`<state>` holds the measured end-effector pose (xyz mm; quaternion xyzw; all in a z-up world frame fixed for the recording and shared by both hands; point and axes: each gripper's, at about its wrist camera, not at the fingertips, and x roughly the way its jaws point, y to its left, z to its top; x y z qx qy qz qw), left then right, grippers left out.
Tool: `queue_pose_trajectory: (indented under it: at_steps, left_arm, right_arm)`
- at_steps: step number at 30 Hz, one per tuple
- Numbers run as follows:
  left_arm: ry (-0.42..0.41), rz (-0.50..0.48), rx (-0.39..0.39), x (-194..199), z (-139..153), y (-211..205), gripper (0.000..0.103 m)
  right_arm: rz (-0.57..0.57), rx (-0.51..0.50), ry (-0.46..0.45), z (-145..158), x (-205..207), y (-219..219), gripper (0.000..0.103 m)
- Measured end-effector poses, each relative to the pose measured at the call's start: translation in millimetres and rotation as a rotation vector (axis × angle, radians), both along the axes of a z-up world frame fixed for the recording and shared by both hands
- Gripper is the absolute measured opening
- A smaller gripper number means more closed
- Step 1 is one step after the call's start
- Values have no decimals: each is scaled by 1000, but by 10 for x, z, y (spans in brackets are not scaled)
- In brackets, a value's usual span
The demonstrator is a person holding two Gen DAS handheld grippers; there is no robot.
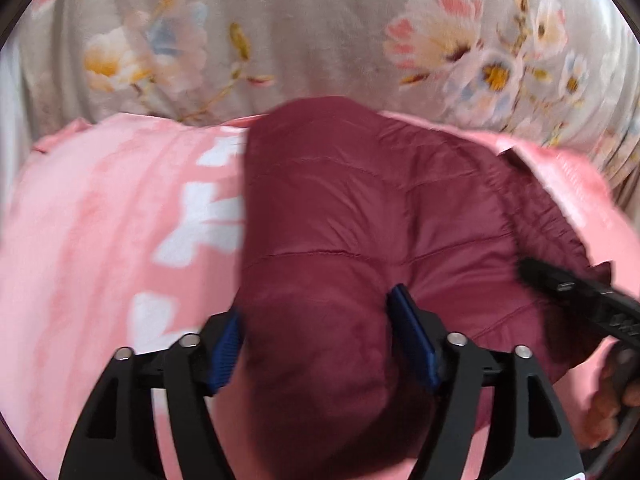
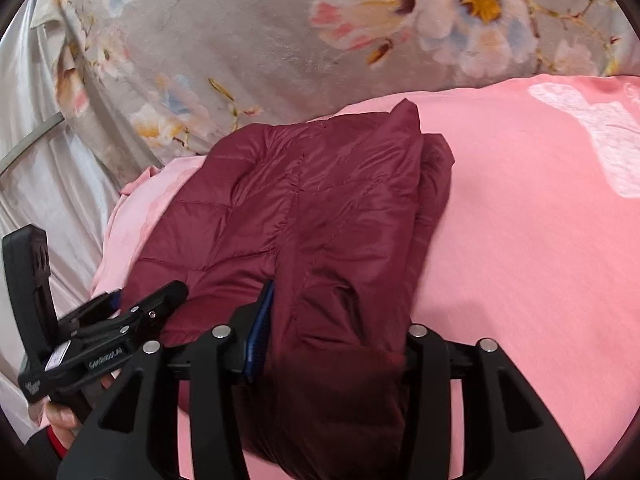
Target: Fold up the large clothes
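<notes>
Both tools grip the near hem: left gripper (image 1: 316, 340) and right gripper (image 2: 332, 336) are clamped on the maroon jacket (image 2: 320, 208), which stretches toward twelve o'clock across the pink blanket (image 2: 520, 240).

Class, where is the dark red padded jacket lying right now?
The jacket lies on the pink sheet, in front of the flowered blanket; its near edge is bunched between both tongs, left and right.

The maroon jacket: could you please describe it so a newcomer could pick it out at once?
Start at the grey floral blanket, then drop to the pink sheet spread before it. The maroon jacket lies there, with the left gripper and right gripper clamped on its near edge. Alone, it is dark, shiny and quilted.
</notes>
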<state>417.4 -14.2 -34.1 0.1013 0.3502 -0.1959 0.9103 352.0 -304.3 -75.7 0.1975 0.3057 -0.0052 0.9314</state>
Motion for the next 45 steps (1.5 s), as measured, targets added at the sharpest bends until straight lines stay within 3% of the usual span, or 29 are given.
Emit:
queue_pose_trajectory:
  at_steps: [2, 5, 7, 8, 9, 11, 18, 22, 31, 45]
  left_arm:
    - [-66, 72, 92, -180, 69, 36, 86]
    - [-65, 159, 149, -374, 177, 78, 86]
    - [-32, 188, 138, -405, 198, 61, 86]
    - [-11, 194, 131, -429, 193, 18, 84]
    - [-6, 196, 131, -452, 182, -26, 82]
    - [7, 207, 142, -484, 93, -145, 80]
    - [78, 258, 115, -431, -267, -279, 78]
    - [54, 271, 117, -438, -360, -312, 78]
    - [-26, 281, 146, -490, -485, -401, 79]
    - [-42, 283, 138, -492, -522, -401, 79]
  right_arm:
    - [-69, -78, -8, 93, -258, -8, 59]
    - [-142, -156, -16, 230, -527, 44, 58]
    - [-126, -200, 2, 286, -534, 168, 34]
    - [-124, -228, 11, 293, -508, 220, 13]
    - [-121, -261, 27, 286, -468, 283, 4]
    - [-104, -273, 51, 242, -399, 349, 1]
    - [-120, -250, 163, -167, -235, 312, 0]
    - [-115, -275, 177, -308, -198, 352, 0]
    - [-104, -281, 194, -358, -166, 375, 0]
    - [-98, -277, 202, -355, -140, 373, 0]
